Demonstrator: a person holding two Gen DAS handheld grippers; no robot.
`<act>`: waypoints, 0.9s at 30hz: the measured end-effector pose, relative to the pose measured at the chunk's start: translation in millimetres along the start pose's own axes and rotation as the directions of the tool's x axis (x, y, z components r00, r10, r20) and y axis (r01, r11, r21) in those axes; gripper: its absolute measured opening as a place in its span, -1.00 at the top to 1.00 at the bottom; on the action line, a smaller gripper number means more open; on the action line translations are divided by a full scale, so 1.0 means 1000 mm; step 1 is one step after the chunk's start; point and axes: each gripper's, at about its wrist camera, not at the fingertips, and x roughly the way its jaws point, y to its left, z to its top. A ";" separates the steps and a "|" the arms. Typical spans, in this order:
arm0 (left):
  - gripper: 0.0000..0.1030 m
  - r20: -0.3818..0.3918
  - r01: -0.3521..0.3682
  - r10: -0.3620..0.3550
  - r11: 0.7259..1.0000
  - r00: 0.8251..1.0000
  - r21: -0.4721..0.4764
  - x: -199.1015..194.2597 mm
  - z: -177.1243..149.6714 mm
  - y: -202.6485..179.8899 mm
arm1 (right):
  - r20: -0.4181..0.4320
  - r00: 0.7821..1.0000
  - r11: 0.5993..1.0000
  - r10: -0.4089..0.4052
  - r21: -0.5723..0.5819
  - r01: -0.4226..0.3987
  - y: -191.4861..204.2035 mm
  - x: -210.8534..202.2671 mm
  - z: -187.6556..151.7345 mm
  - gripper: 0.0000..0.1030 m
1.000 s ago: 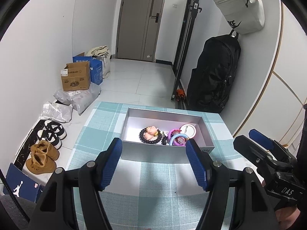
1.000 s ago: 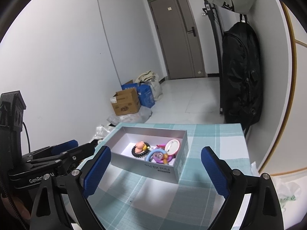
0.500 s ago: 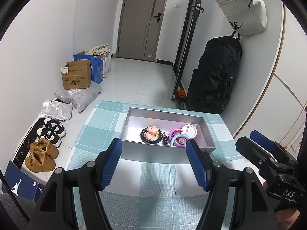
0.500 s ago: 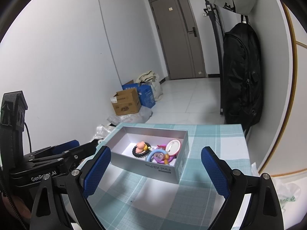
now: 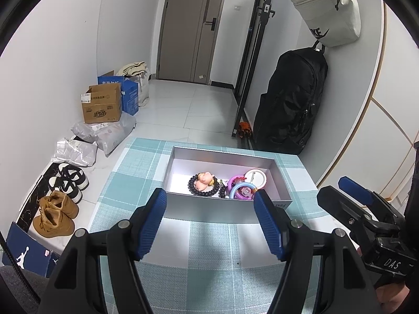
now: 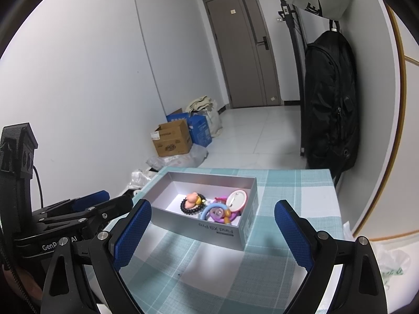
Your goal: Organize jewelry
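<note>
jewelry — tangled heap inside grey box, mid-tablecloth | left gripper, right gripper both spread wide, empty, short of box | risk — snagging several linked pieces together, or dragging the light box

1. Right gripper hangs over the checked tabletop, jaws wide apart and empty.
2. Box ahead holds a bead bracelet and rings.
3. Left gripper sits just left of it.
</note>
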 end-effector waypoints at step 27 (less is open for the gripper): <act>-0.25 0.007 0.016 -0.016 1.000 1.000 -0.001 0.000 0.002 -0.003 | -0.002 1.000 1.000 0.001 0.000 -0.001 0.001 0.000 -0.001 -0.86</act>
